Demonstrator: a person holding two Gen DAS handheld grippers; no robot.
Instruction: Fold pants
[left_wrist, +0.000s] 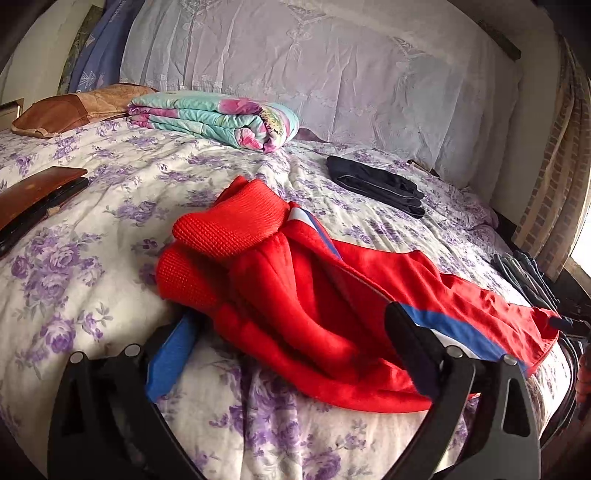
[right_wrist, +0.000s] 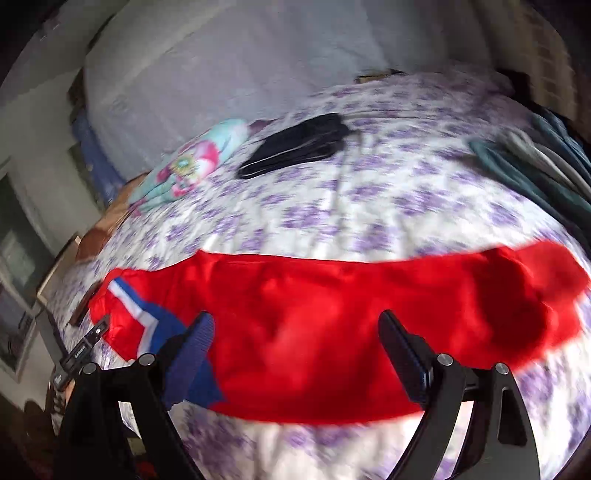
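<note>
Red pants with blue and white side stripes lie crumpled on the purple-flowered bedspread, the ribbed cuffs bunched at the left. My left gripper is open wide at the pants' near edge. Its right finger rests against the cloth, and a blue striped fold covers the left finger. Nothing is pinched. In the blurred right wrist view the pants stretch across the bedspread. My right gripper is open over them, its fingers apart and not pressing the cloth.
A folded floral quilt and a brown pillow lie at the head of the bed. Folded dark pants sit behind the red ones. A brown flat case is at the left, and dark clothes are at the right edge.
</note>
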